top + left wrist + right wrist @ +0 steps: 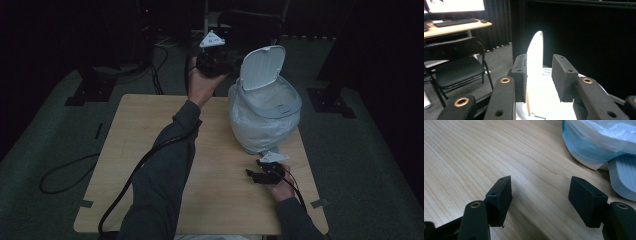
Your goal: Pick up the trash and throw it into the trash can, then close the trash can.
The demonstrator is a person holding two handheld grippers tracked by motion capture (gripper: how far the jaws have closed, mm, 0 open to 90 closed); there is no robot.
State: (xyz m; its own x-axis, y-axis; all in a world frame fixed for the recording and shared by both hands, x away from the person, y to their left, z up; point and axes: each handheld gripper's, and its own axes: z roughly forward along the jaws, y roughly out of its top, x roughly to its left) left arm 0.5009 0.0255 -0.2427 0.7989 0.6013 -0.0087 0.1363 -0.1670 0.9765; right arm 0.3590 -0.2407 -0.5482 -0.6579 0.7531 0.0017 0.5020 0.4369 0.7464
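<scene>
The bin (265, 112) stands on the far right part of the table (150, 130), a small pedal bin with a white plastic liner bag (260, 127) folded over its rim and its lid (261, 66) swung up, standing nearly upright. That, as I read it, is the part already done: the lid is open and stays up on its own.

My left gripper (212, 62) is raised beyond the far edge of the table, just to the left of the lid. In the left gripper view the white lid (535, 53) stands edge-on in the gap between my two pads, but the pads are parted and I see space on the right of it; whether the left pad brushes it I cannot tell. I judge that I am not pinching it, so the jaws count as spread around the lid.

My right gripper (265, 171) rests low on the near right of the table, just in front of the bin's base. In the right gripper view its jaws stand wide apart over bare wood (474, 157), holding nothing, with the bag (599, 137) and the grey pedal (624, 175) off to the upper right.

What is left, by my guess: draw the left gripper clear of the lid, then deal with the liner or put something inside. I see nothing on the table ready to drop in.
</scene>
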